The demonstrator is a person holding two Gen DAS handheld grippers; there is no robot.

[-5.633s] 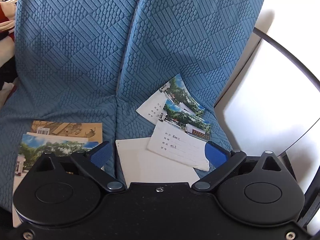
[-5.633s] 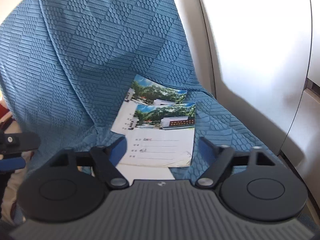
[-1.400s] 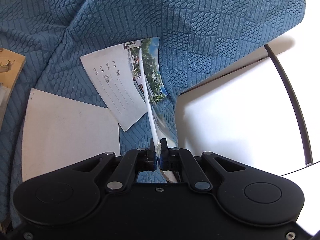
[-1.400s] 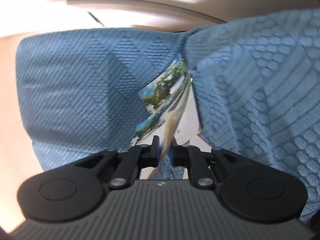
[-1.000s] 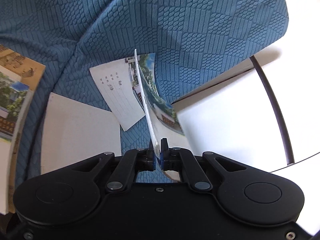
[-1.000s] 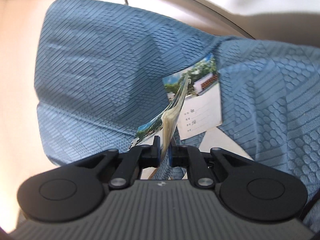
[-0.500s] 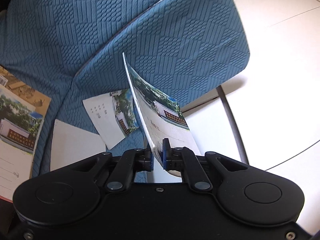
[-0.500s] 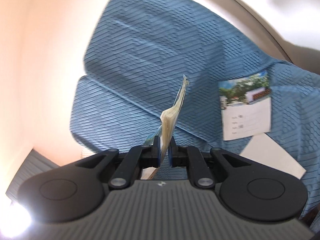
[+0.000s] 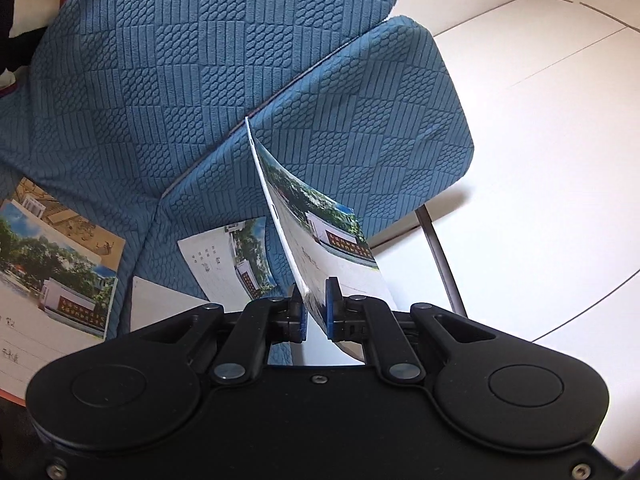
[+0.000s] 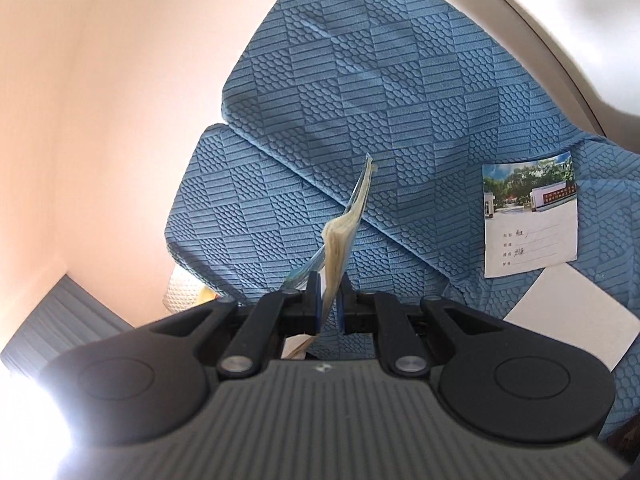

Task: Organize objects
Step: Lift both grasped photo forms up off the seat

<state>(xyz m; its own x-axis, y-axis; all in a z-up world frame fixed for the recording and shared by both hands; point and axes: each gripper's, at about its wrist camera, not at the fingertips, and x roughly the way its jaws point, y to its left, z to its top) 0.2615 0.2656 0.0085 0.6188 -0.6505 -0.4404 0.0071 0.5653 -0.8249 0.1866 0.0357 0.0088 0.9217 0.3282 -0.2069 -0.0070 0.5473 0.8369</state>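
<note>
The left gripper [image 9: 316,316] is closed on a thin notebook [image 9: 320,240]. Its blue pads [image 9: 330,314] press both faces of the lower edge, and the notebook rises edge-on from the jaws, bowed slightly, with its glossy cover facing right. The cover shows a printed photo of trees and a building above a white panel with ruled lines.

The right gripper [image 10: 329,304] is closed on a small stack of notebooks [image 10: 340,236]. Yellowed page edges fan out above the blue pads [image 10: 315,304], and the stack stands nearly upright, leaning to the right at its top.

Both gripper bodies are matte black plastic with round pivot caps; the right one has a ribbed grey top.

Beyond the jaws lies a blue cushion cover [image 9: 200,92], a soft knit with alternating squares of ribs and oval bumps, draped over a seat and backrest. On the seat rest:

- a second notebook [image 9: 232,260], flat, cover up, just behind the left gripper; the same notebook appears in the right view [image 10: 530,220];
- a plain white sheet [image 9: 160,312], rectangular, touching that notebook's near corner;
- a stack of books [image 9: 52,264] at the left edge, the top one with the same photo cover, a tan illustrated one beneath.

A smooth white floor [image 9: 540,140] lies to the right of the seat.
</note>
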